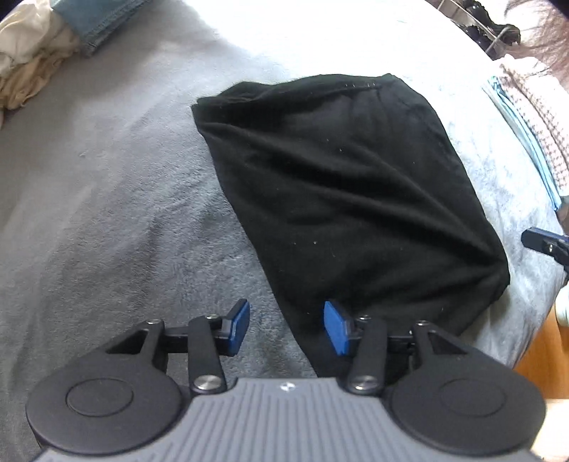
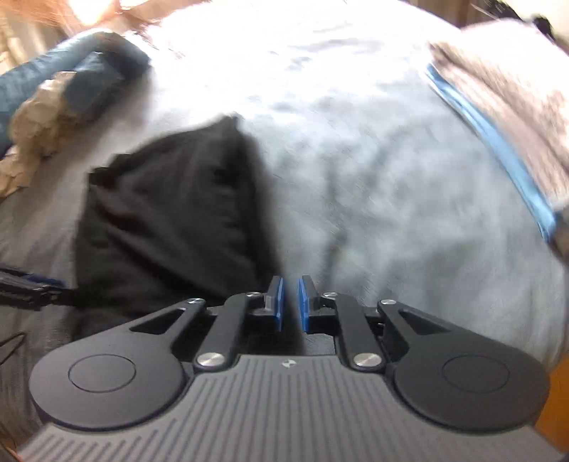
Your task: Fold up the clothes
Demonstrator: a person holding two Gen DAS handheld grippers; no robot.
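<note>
1. Grey fleece blanket covers the whole surface, soft and rumpled; whether a bed or something else lies under it cannot be told.
2. On the blanket lies a black garment, folded into a rough oblong with creases running across it, its near corner reaching down toward the left gripper.
3. The left gripper hovers at the garment's near edge with its jaws spread wide; the blue pad of one jaw sits over the black cloth, the other over bare blanket, and nothing is pinched between them.
4. The right gripper sits just beside the garment's right edge, over bare blanket. Its jaws are nearly together, a thin gap showing between the blue pads, with nothing held.
5. The right wrist view is blurred.
6. At the far left corner a heap of cream cloth lies with a dark blue piece beside it.
7. Along the right edge rests a stack of folded clothes, a checked piece on top of a light blue one.
8. A tip of the right gripper shows at the right side of the left wrist view, well apart from the left one.
</note>
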